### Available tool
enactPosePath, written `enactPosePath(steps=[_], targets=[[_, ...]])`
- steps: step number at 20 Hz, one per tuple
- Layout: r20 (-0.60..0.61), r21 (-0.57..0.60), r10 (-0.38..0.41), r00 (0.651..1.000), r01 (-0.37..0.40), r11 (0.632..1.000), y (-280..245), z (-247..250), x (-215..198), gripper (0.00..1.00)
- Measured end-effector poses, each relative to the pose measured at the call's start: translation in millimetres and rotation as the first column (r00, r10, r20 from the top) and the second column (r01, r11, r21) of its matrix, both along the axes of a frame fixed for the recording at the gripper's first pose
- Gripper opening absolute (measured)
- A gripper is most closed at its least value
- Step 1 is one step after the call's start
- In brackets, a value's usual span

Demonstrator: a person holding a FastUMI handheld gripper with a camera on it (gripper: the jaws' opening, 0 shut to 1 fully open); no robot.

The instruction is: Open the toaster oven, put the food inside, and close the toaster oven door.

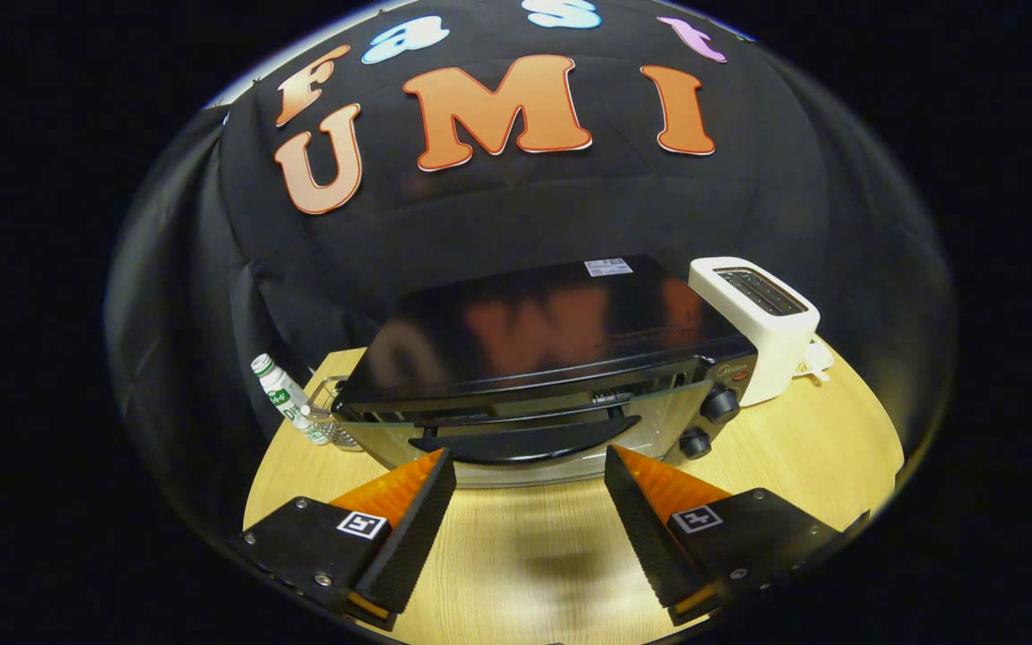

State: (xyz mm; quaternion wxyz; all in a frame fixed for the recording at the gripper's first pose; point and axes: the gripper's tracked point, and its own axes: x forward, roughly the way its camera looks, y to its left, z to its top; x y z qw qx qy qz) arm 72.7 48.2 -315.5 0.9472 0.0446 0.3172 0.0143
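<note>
My claw (529,475) is spread wide and holds nothing, hovering above the desk (803,430). The toaster oven (543,376) sits dead ahead at twelve o'clock, door closed. Its door handle (525,441) lies just beyond my fingertips (435,466), long axis running nine to three, spanning the gap between them.

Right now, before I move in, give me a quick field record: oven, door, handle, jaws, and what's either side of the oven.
oven: black toaster oven on the wooden table
door: looks closed or nearly so, upright
handle: dark curved bar across the door front, just ahead of the jaws
gripper: gripper, jaws open, holding nothing, aimed at the handle
left of oven: small bottle and wire basket
right of oven: white toaster
</note>
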Motion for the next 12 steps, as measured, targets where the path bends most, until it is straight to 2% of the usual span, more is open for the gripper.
enactPosePath(steps=[2, 5, 12], targets=[[0.014, 0.016, 0.007, 1.000, -0.008, 1.000, 2.4, 12.8, -3.4, 1.00], [0.059, -0.032, 0.037, 0.998, -0.035, 0.999, -6.1, 46.2, 1.1, 0.99], [0.211, -0.100, 0.080, 0.974, -0.060, 0.993, -43.6, 164.0, 6.3, 0.99]])
